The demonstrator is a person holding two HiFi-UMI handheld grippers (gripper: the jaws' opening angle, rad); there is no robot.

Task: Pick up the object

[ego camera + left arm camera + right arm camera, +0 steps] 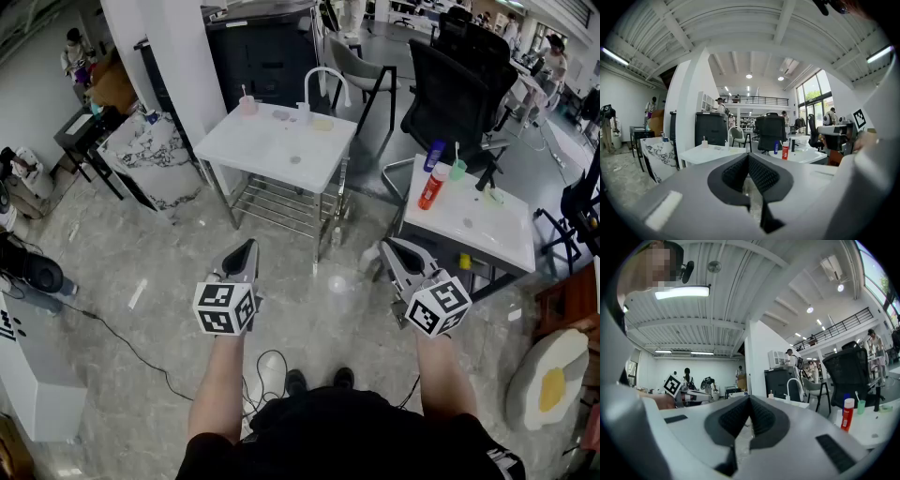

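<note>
Both grippers hang in front of me over the grey floor, level with each other and well short of the tables. My left gripper (246, 246) (748, 156) is shut, its black pads meeting at the tips with nothing between them. My right gripper (388, 246) (749, 398) is shut and empty too. A red bottle (431, 187) (785, 151) (847, 414) stands on the right white table (487, 234), with a blue bottle (434, 155) (776, 147) and a green cup (457, 170) (861, 406) behind it. On the left white table (272, 150) I see a pink cup (247, 104).
A white arched faucet (324, 80) rises at the far edge of the left table, which has a wire shelf (281, 202) under it. Black office chairs (450, 89) stand behind the tables. Cables (112, 333) trail over the floor at the left, and an egg-shaped cushion (555, 380) lies at the right.
</note>
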